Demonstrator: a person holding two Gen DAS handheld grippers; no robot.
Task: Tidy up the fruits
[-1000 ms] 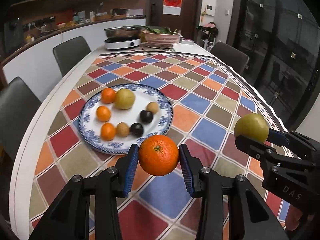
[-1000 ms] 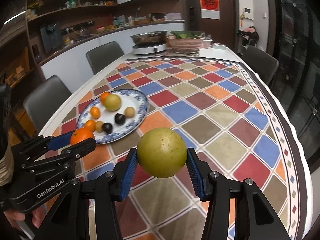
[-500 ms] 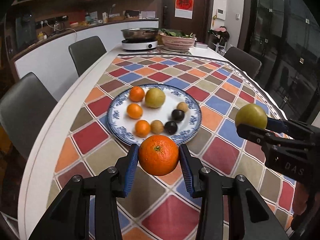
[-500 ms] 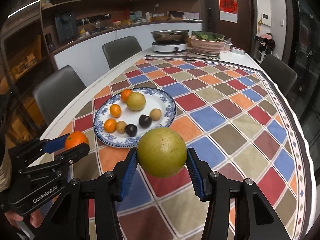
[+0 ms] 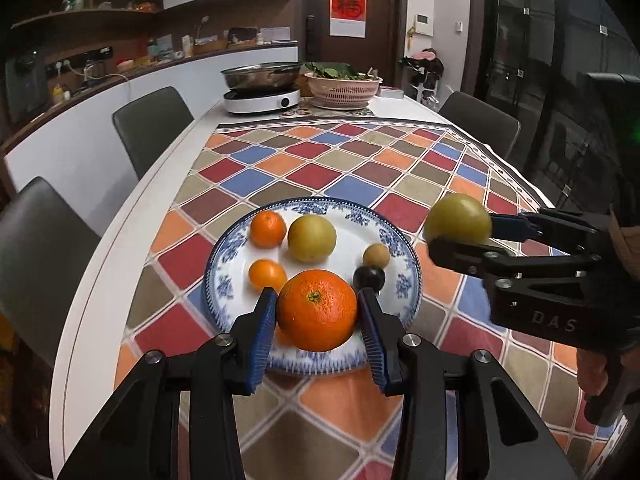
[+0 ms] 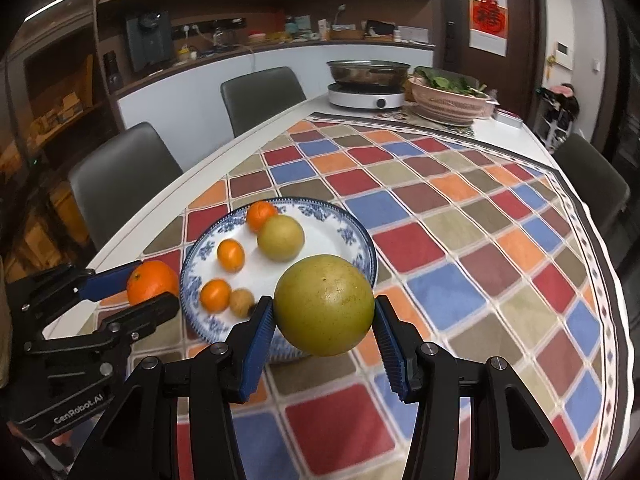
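My left gripper [image 5: 317, 312] is shut on a large orange [image 5: 317, 309] and holds it above the near rim of the blue-and-white plate [image 5: 396, 280]. My right gripper [image 6: 324, 316] is shut on a yellow-green pear [image 6: 324, 304], held just above the plate's near right rim [image 6: 362, 240]. On the plate lie small oranges [image 5: 267, 229], another yellow-green pear [image 5: 312, 238], a brown fruit [image 5: 376, 255] and a dark plum [image 5: 369, 277]. Each gripper shows in the other's view, the right one [image 5: 460, 236] and the left one [image 6: 148, 292].
A checkered cloth [image 5: 360, 168] covers the white table [image 5: 120, 240]. At the far end stand a cooker with a steel pan [image 5: 262, 80] and a pink basket of greens [image 5: 342, 84]. Grey chairs [image 5: 152, 124] line the left side, one [image 5: 480, 120] the right.
Both grippers have moved forward with their fruit toward the plate. The plate now sits directly under and ahead of the fingers.
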